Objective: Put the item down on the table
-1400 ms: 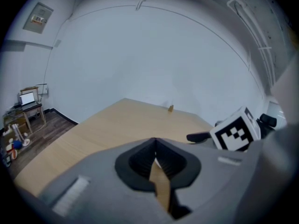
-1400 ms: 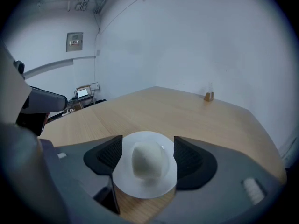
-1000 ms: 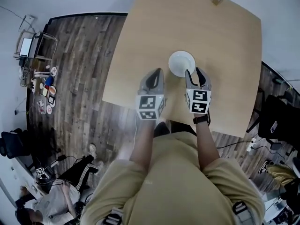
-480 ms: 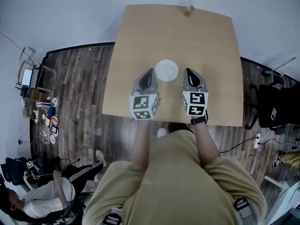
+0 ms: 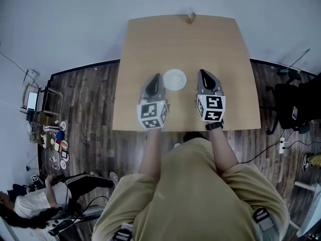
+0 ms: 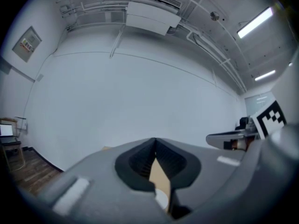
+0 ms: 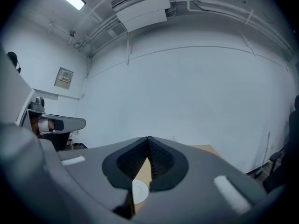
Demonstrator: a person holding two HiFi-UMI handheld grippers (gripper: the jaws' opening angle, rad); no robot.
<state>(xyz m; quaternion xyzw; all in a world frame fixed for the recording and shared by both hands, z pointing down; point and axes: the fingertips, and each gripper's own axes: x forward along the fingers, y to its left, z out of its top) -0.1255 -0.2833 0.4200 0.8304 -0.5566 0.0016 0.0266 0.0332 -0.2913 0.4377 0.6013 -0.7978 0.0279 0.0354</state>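
Two hand-held grippers hover over a square wooden table (image 5: 210, 39): a left gripper (image 5: 156, 77) and a right gripper (image 5: 202, 73), each bearing a cube (image 5: 152, 115) printed with black-and-white square markers. A wall sign (image 6: 27, 44) in the left gripper view is too small to read. A white plate (image 5: 174, 79) lies on the table between the grippers, touching neither, with bare wood on every side and well in from the edges. Both pairs of jaws are closed tip to tip, gripping nothing.
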